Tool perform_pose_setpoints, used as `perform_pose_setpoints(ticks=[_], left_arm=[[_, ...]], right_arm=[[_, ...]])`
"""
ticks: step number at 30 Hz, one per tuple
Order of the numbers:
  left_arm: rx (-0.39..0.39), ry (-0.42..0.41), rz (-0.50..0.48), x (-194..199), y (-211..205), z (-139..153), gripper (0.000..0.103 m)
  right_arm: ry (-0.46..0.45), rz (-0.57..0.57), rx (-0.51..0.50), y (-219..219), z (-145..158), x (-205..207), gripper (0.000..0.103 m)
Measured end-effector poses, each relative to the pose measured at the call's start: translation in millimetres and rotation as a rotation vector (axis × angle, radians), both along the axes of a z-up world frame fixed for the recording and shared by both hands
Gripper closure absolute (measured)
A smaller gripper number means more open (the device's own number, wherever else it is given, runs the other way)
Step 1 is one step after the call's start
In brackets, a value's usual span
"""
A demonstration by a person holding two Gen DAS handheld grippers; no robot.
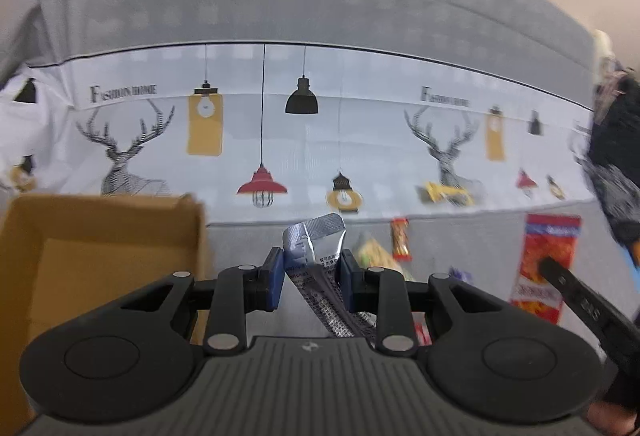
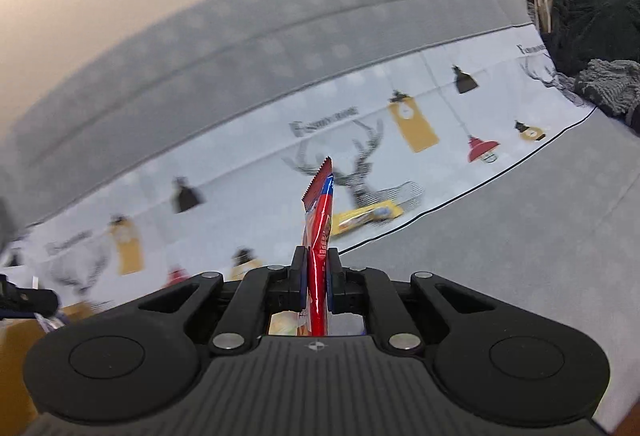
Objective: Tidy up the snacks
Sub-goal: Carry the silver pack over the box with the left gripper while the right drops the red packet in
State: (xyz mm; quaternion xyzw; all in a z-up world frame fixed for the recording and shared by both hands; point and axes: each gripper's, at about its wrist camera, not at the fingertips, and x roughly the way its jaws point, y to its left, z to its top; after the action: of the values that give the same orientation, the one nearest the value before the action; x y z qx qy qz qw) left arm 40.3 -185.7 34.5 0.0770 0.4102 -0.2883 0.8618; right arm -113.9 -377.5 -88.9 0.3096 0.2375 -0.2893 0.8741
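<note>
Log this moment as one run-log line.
left tool: shut on silver packet | right tool: shut on red packet | cardboard box: open, left | yellow packet: on cloth

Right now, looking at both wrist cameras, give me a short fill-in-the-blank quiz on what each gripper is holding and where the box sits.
1. The left gripper is shut on a ____ foil packet.
2. The right gripper grips a thin ____ snack packet that stands on edge between its fingers.
3. In the left wrist view, the open cardboard box lies to the ____ of the gripper.
4. The printed cloth behind the snacks shows lamps and ____ heads.

Missing words: silver; red; left; deer
</note>
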Motion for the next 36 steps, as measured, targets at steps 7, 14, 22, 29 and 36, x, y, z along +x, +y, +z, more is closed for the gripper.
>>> perform_pose_setpoints(ticks=[7, 14, 22, 29, 36], left_arm=[[0.028, -0.04, 0.006, -76.6, 118.8, 28.0, 0.071], [0.073, -0.029, 0.086, -126.5, 221.9, 22.5, 0.071], [0.051, -0.053, 0.189, -168.7, 302.6, 8.9, 0.071], [0.015, -0.063, 0.198, -183.5, 326.5, 8.1, 0.071], [-0.018, -0.07, 0.192, -187.5, 330.9, 11.0, 0.071]], right_arm=[[-0.042, 0.146, 0.041, 101.4, 54.9, -49.4, 0.094], [-0.029, 0.341, 0.059, 206.0, 86.3, -69.3, 0.094], [-0.023, 0.512, -0.008, 294.1, 109.0, -76.5, 0.094], [-0.024, 0.524, -0.057, 320.1, 124.3, -86.6, 0.094], [-0.012, 0.514, -0.083, 325.8, 129.1, -92.4, 0.094]])
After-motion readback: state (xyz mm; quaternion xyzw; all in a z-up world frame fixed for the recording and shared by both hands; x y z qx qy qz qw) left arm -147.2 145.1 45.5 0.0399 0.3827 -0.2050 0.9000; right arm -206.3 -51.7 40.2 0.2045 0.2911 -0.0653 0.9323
